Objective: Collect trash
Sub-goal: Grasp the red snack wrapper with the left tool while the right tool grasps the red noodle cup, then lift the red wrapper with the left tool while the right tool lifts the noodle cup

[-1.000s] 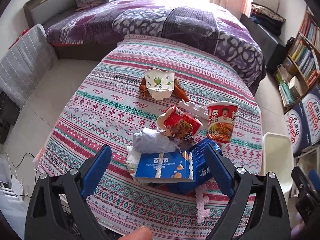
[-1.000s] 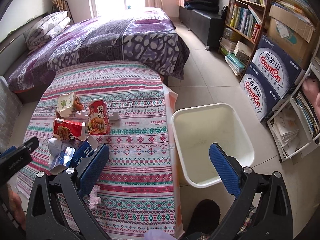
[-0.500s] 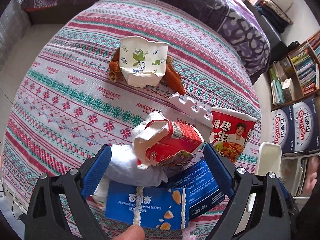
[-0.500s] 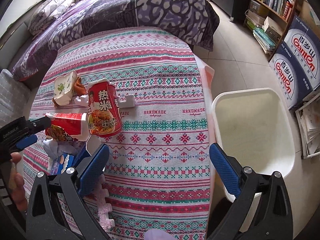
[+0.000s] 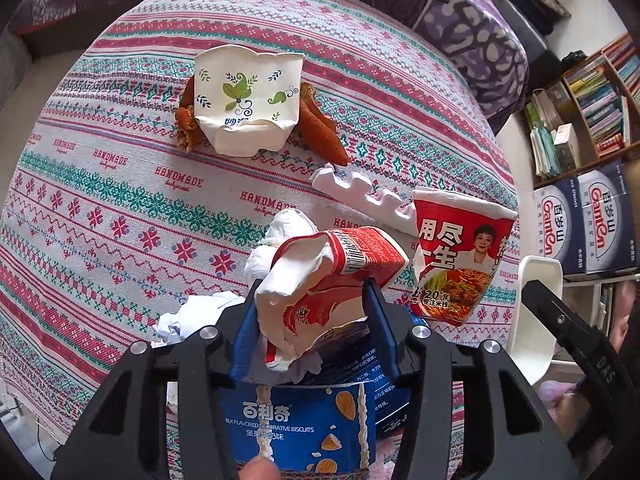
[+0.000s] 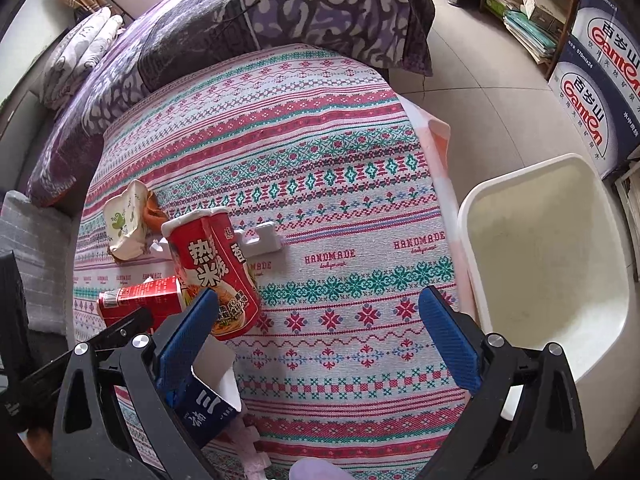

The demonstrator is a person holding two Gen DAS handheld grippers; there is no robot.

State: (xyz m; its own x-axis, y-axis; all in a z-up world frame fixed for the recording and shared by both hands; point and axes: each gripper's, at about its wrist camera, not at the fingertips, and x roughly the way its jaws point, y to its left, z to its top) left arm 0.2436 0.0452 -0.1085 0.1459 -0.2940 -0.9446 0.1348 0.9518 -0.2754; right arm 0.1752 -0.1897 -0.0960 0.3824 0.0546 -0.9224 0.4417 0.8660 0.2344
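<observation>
Your white bin (image 6: 548,276), at three o'clock off the patterned tablecloth (image 6: 320,184), holds nothing visible. Still on the cloth: upright noodle cup (image 5: 460,264), green-leaf paper cup (image 5: 248,100), blue biscuit box (image 5: 300,428), white foam strip (image 5: 364,196).

Your left gripper (image 5: 312,340) has just closed and pinches the crushed red cup (image 5: 324,280) at six o'clock; your right gripper (image 6: 320,340) gapes wide, holding nothing.

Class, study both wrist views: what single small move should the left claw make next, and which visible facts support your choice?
Probably lift. The left claw has just been closing, and its pads now pinch the crushed red cup lying on the trash pile. The white bin stands empty beside the table, so raising the cup clear of the blue biscuit box looks like the sensible first step.
</observation>
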